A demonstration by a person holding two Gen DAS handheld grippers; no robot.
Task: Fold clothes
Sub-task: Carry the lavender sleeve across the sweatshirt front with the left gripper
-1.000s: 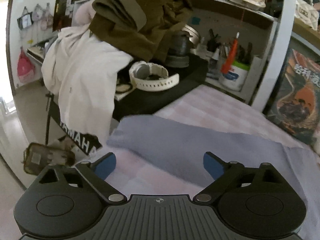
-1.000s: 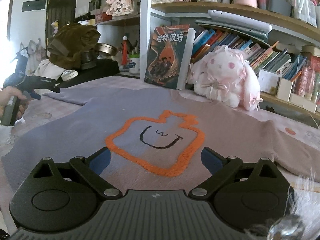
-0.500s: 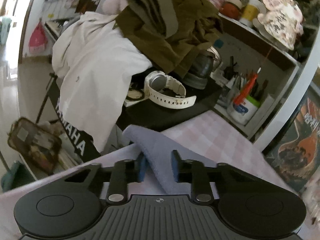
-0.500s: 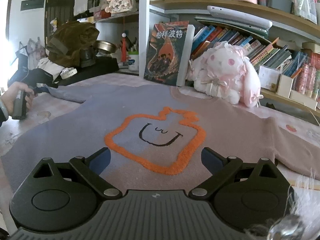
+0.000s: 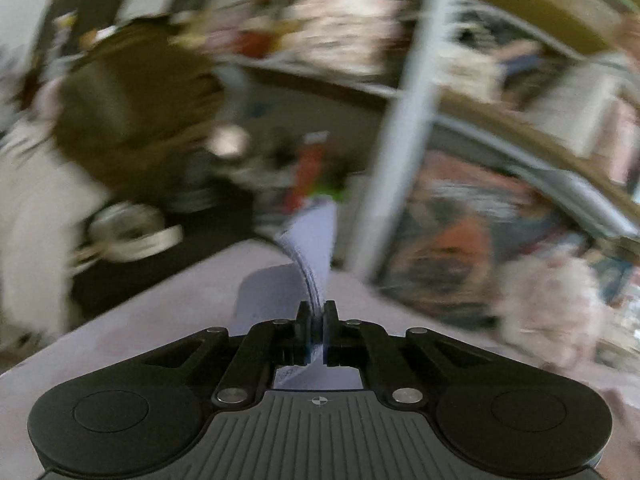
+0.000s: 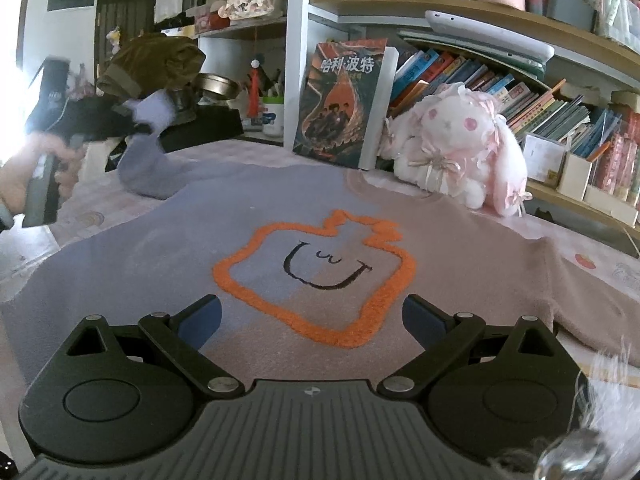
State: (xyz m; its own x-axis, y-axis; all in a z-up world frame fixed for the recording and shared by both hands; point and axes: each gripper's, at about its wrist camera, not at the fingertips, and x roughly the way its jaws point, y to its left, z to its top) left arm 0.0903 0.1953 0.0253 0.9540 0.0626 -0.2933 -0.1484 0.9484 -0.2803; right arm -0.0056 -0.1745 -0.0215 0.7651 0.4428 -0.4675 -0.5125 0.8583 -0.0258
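Bookshelves [image 6: 500,40] back the checked tabletop [image 6: 92,208]; left gripper [image 5: 315,320] pinches the sweater [image 6: 280,240] sleeve, right gripper [image 6: 312,320] gapes wide

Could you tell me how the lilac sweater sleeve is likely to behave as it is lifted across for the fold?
Likely floppy: the lilac sweater sleeve droops in a curve below the left gripper. Probably light, since a pinch at the cuff lifts it. Its fuzzy knit should resist slipping.

Sweater [image 6: 160,248] is lilac-grey, shading to dusty pink on the right, with a fuzzy orange outline [image 6: 316,272] around a black stitched smile [image 6: 324,272]. Sleeve [image 5: 314,248] is lilac. Plush rabbit [image 6: 460,148] is white and pink. Bundle [image 6: 156,64] is olive-brown.
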